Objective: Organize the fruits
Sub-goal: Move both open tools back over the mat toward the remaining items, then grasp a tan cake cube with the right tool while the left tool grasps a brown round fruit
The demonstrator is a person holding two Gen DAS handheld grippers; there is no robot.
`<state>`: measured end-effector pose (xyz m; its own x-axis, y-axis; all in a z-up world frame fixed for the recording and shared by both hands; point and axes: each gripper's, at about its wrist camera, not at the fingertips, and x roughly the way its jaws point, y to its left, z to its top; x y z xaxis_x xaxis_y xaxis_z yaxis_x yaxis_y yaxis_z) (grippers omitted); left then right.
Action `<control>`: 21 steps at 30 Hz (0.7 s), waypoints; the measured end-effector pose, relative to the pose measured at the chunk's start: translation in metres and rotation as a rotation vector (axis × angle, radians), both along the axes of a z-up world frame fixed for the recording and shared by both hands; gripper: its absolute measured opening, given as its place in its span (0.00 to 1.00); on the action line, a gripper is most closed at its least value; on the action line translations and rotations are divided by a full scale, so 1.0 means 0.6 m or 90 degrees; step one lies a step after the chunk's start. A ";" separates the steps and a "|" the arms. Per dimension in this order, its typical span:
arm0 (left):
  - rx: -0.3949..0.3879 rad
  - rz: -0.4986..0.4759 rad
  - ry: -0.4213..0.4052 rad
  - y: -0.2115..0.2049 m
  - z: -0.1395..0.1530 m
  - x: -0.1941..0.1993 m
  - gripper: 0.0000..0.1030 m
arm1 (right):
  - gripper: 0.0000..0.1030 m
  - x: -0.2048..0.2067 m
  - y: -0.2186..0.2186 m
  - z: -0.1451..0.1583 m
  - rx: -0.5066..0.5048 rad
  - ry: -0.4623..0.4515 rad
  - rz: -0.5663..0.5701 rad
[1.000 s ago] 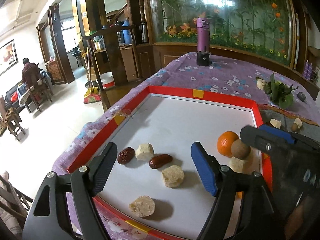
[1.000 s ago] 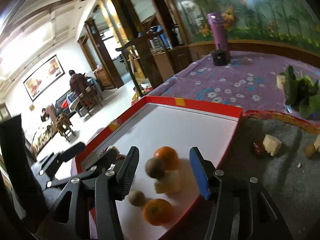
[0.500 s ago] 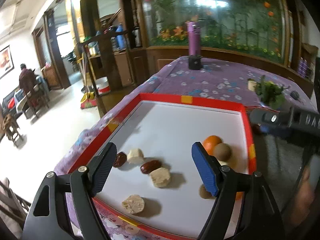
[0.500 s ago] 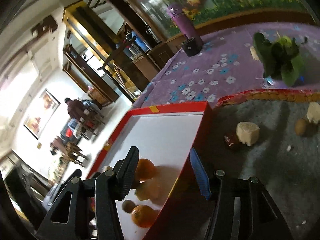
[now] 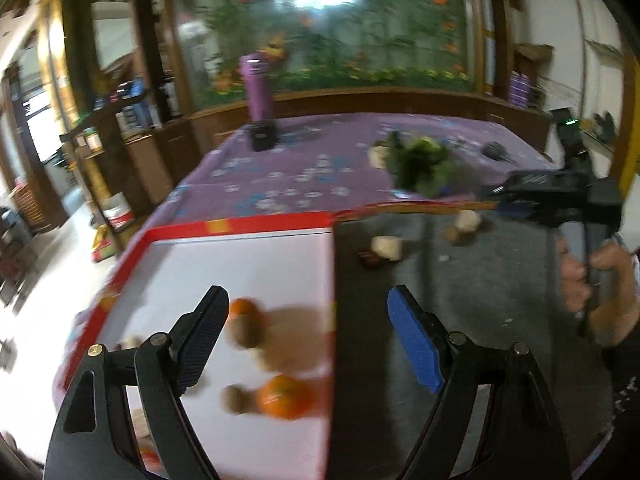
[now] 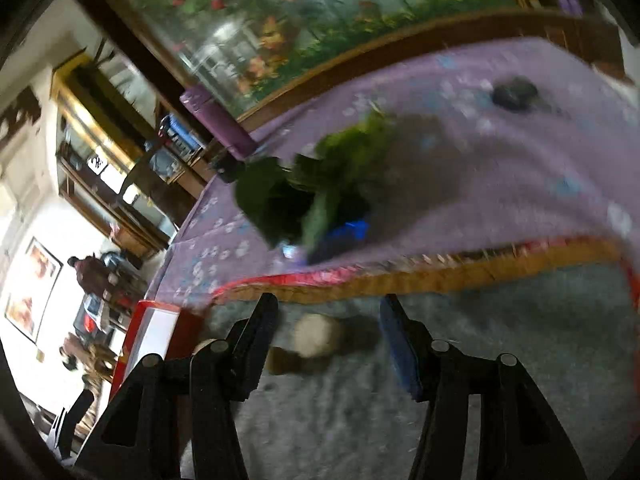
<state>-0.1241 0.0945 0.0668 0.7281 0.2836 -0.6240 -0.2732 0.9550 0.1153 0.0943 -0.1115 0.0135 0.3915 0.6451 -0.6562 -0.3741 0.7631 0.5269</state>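
Over red-rimmed tray [image 5: 240, 225] right edge: left gripper [image 5: 308, 340] opening, empty, oranges [image 5: 285, 397] and brown fruits [image 5: 248, 330] below on white floor; on grey mat [image 6: 500, 344], right gripper [image 6: 326, 340] closing, pale chunk [image 6: 314, 336] between jaws, untouched

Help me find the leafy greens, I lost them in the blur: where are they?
The leafy greens lie on the purple tablecloth beyond the grey mat, right of the purple bottle.

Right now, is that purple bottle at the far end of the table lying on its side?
No, the purple bottle stands upright on a small black base on the purple tablecloth.
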 end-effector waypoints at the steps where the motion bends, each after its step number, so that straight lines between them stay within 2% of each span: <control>1: -0.002 -0.010 0.002 -0.009 0.002 0.011 0.80 | 0.50 0.003 0.004 -0.005 0.001 0.004 0.012; 5: -0.008 -0.035 0.011 -0.046 0.001 0.046 0.80 | 0.48 -0.002 0.025 0.000 -0.022 -0.023 0.042; 7: -0.007 -0.041 0.016 -0.061 -0.003 0.054 0.80 | 0.45 -0.022 0.037 0.001 -0.056 -0.042 0.063; 9: -0.004 -0.048 0.025 -0.073 -0.010 0.061 0.80 | 0.37 -0.031 0.052 -0.004 -0.106 -0.053 0.066; 12: -0.001 -0.053 0.037 -0.088 -0.018 0.068 0.80 | 0.37 -0.042 0.065 -0.004 -0.132 -0.067 0.071; 17: 0.004 -0.065 0.047 -0.105 -0.018 0.080 0.80 | 0.38 -0.069 0.104 -0.003 -0.226 -0.126 0.100; 19: 0.006 -0.071 0.052 -0.111 -0.020 0.084 0.80 | 0.35 -0.069 0.103 -0.002 -0.223 -0.123 0.099; 21: 0.001 -0.081 0.060 -0.115 -0.024 0.091 0.80 | 0.26 -0.060 0.092 0.001 -0.185 -0.091 0.105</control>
